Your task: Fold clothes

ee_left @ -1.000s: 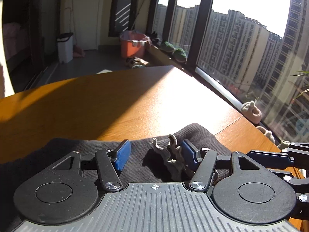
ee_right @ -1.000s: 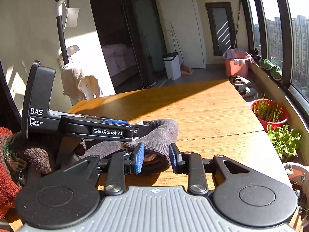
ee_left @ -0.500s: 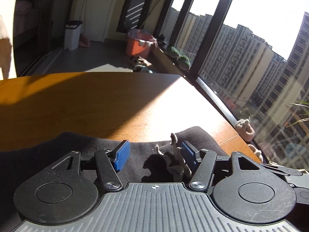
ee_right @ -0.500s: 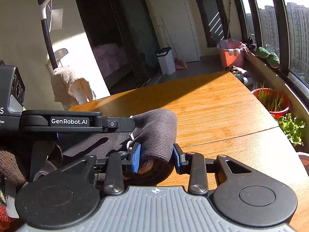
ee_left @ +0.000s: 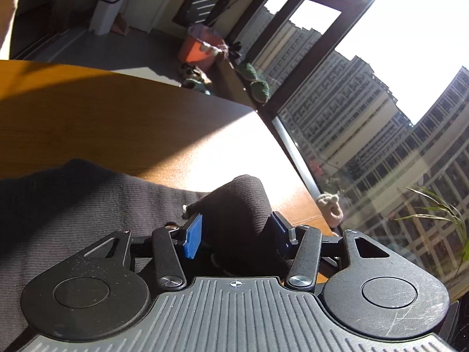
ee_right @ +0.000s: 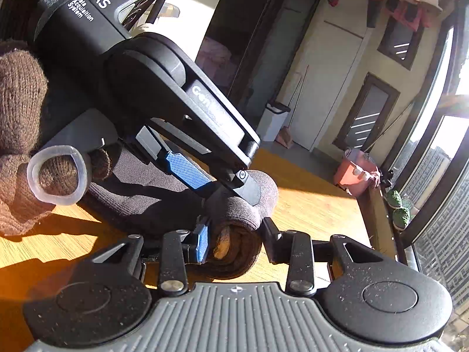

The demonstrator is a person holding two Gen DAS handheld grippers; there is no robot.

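Compared with the frames half a second and one second back, both tools have tipped and both views now roll hard toward the window. The left tool (ee_left: 234,233) stood wide open over flat cloth with a pale drawstring between its pads; now its pads (ee_left: 193,236) have come in against a raised hump of the dark ribbed garment (ee_left: 76,205), so we read it as closed on the cloth, though the far pad is mostly hidden behind the fabric. The right tool (ee_right: 234,240) was already nipping the rolled end of the garment half a second ago; it is still closed on that roll, which now sits between its pads with a tan inner layer showing at the open end. In the right wrist view the left tool's body crosses above the roll, with the person's gloved hand (ee_right: 26,135) on its handle, so the two tools are just beside each other at the same end of the garment. The garment lies on the wooden table (ee_left: 117,123), its gathered end toward the window side and the rest spread away from the window. Our reading: the grasp phase is finished and both tools hold one edge, so a lift or fold-over of that end looks to be the step in hand. Risk: thick bunched cloth could slip from the left pads.
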